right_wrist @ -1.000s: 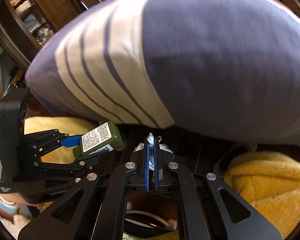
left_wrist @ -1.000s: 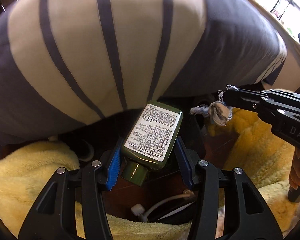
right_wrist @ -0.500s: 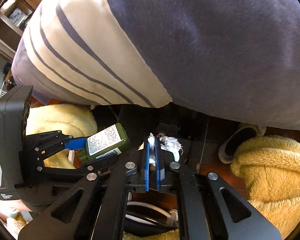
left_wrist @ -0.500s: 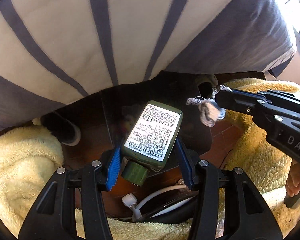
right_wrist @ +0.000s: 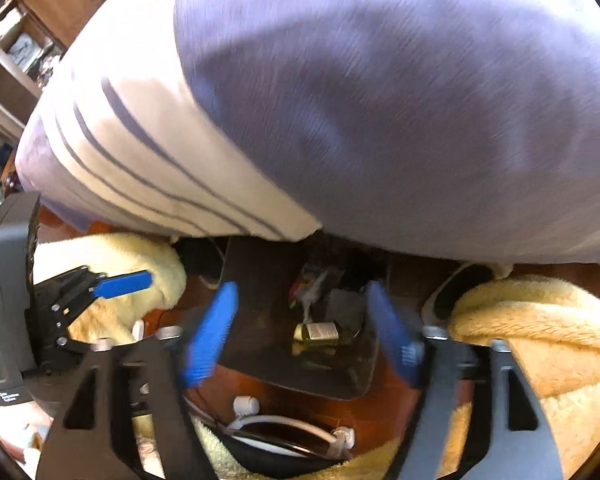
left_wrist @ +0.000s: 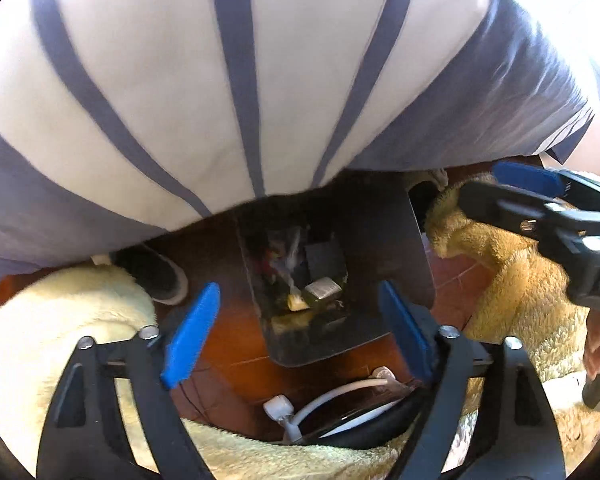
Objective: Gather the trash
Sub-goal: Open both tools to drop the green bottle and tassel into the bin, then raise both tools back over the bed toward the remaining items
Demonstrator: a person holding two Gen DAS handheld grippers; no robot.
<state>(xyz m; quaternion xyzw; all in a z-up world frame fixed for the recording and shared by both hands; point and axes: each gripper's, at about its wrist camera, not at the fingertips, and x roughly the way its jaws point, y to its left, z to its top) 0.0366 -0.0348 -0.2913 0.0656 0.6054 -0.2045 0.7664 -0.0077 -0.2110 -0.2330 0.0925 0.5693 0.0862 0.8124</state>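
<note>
A dark trash bin (left_wrist: 376,240) stands on the red tile floor below both grippers; it also shows in the right wrist view (right_wrist: 260,300). Inside lies the green bottle with a white label (left_wrist: 323,289) (right_wrist: 320,332), among a grey wad of tissue (left_wrist: 288,256) (right_wrist: 314,280) and other scraps. My left gripper (left_wrist: 300,328) is open and empty above the bin. My right gripper (right_wrist: 300,332) is open and empty above the bin; it shows at the right of the left wrist view (left_wrist: 540,200).
The person's striped shirt (left_wrist: 220,80) fills the upper part of both views. Yellow fleece trouser legs (left_wrist: 520,280) (right_wrist: 532,320) flank the bin. A dark slipper (left_wrist: 156,276) stands left of it. A white cable (left_wrist: 332,396) lies near.
Both grippers have opened. The green bottle has dropped from the left gripper into the bin, and the tissue wad has dropped from the right gripper into it.
</note>
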